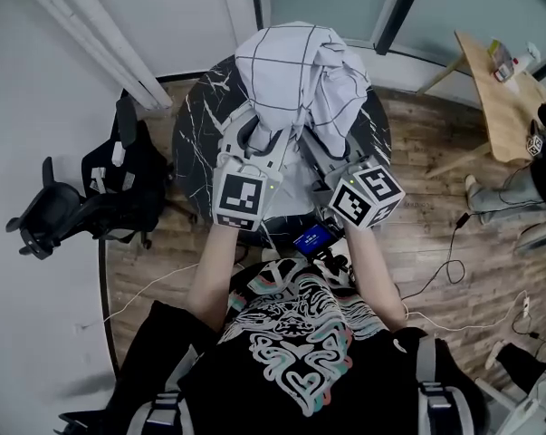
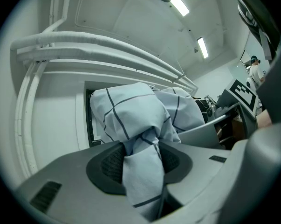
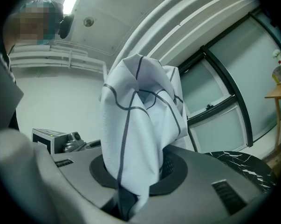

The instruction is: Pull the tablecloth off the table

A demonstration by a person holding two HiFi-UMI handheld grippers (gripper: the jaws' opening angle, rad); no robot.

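A white tablecloth (image 1: 291, 75) with thin dark checks is bunched in a heap over the round black marble table (image 1: 196, 125). My left gripper (image 1: 265, 139) is shut on a fold of the tablecloth (image 2: 140, 167), which bulges up between its black pads (image 2: 110, 164). My right gripper (image 1: 313, 148) is shut on another fold of the tablecloth (image 3: 131, 139) that stands up from its pads (image 3: 170, 164). Both grippers sit side by side at the table's near side, with the cloth lifted ahead of them. Much of the black tabletop shows bare at the left and right.
A black office chair (image 1: 82, 198) stands left of the table. A wooden table (image 1: 494, 98) with small items is at the far right, and a seated person's legs (image 1: 512, 188) are beside it. Cables (image 1: 454, 252) trail over the wood floor. A glass door (image 3: 224, 101) is behind.
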